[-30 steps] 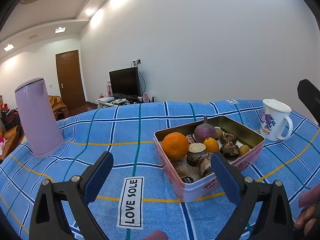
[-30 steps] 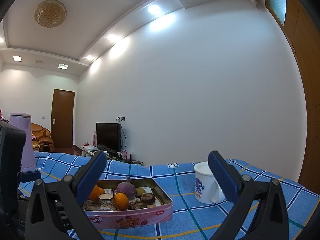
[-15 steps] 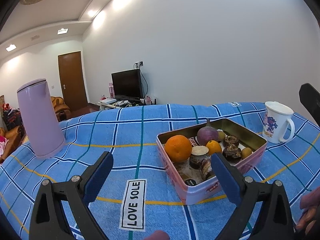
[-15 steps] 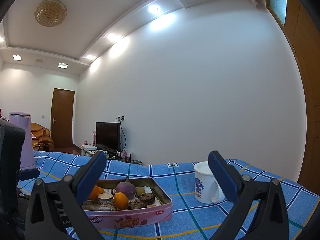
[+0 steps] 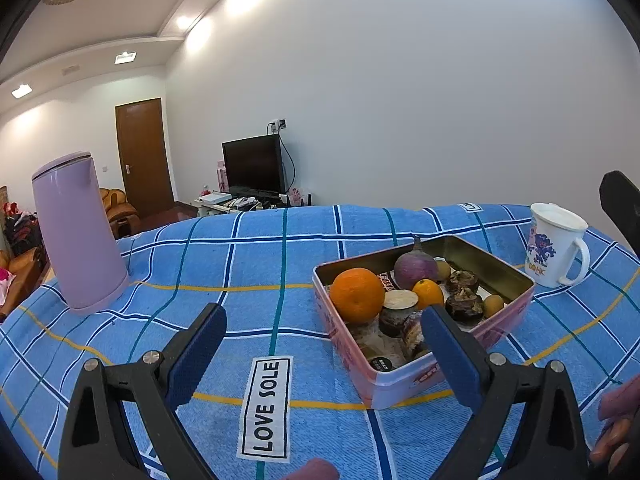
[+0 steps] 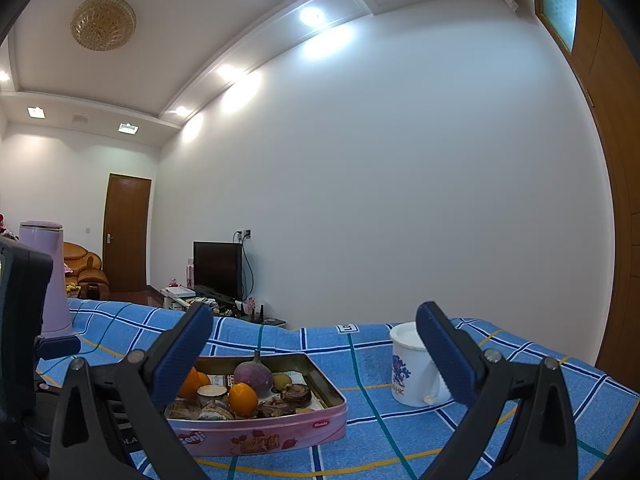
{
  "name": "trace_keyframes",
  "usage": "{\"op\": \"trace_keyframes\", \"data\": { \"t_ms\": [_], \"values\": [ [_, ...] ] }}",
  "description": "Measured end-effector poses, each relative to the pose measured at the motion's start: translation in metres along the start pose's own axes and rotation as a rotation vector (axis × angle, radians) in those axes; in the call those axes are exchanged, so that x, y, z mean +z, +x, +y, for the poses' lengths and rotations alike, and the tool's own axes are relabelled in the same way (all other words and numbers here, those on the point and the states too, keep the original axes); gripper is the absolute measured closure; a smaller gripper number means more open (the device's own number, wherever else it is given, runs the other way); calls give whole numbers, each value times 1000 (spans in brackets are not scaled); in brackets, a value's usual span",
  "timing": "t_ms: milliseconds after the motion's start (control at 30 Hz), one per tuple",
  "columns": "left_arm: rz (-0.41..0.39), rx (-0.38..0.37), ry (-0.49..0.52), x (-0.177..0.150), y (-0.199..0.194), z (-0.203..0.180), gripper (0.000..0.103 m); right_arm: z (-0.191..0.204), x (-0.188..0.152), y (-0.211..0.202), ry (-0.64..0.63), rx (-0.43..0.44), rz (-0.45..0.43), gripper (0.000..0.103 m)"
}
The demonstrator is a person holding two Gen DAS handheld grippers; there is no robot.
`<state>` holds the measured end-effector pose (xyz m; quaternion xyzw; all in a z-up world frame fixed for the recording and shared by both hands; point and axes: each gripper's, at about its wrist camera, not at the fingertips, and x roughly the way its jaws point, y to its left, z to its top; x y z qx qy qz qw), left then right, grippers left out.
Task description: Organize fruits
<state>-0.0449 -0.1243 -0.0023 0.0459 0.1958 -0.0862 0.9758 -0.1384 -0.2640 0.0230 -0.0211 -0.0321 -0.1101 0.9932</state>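
Pink tin (image 5: 404, 390) on your blue-checked tabletop (image 5: 248, 264) holds the fruit, an orange (image 5: 357, 295) and what may be a turnip (image 5: 415, 269). Your left gripper (image 5: 324, 346) and right gripper (image 6: 314, 344) both hover spread wide, empty.

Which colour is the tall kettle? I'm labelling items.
Pale lilac-purple; the kettle shows best in the left wrist view, standing on the blue checked cloth.

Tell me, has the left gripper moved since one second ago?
Yes. The left gripper shifted slightly left: the pink tin and kettle sit further right.
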Motion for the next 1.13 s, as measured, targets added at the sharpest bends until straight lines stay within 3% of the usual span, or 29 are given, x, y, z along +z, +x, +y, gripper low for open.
{"op": "trace_keyframes", "data": {
  "t_ms": [1133],
  "values": [
    [3, -33, 1, 0, 1, -1, 4, -1, -3, 6, -3, -3, 23, 0]
  ]
}}
